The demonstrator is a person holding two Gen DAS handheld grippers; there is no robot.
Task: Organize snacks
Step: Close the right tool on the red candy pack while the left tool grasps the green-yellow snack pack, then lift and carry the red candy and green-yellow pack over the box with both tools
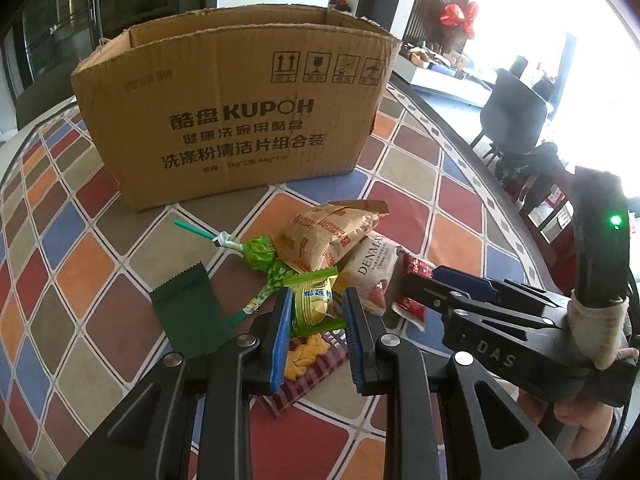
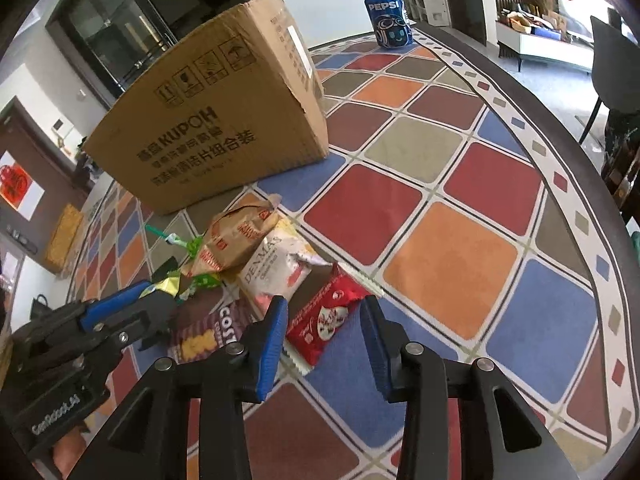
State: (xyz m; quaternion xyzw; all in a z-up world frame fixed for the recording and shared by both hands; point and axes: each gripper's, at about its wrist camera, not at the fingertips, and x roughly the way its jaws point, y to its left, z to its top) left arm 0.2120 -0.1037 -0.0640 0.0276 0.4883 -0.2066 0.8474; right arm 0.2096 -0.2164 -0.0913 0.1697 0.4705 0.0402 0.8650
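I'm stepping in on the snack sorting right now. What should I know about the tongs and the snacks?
Left tongs: shut on the yellow-green packet, low over the pile.
Right tongs: open, straddling the red packet, not gripping.
Cardboard box: upright behind the pile, inside hidden.
On the table: green lollipop, orange packet, white Denmas packet, brown cookie packet.
Left: box all of them.

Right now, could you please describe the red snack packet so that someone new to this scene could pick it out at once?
Start at the big KUPOH cardboard box on the checkered tablecloth; a small heap of snacks lies in front of it. The red snack packet sits at the heap's right edge, beside the white DENMAS bag, between the right gripper's jaws. It is the only glossy red wrapper there.
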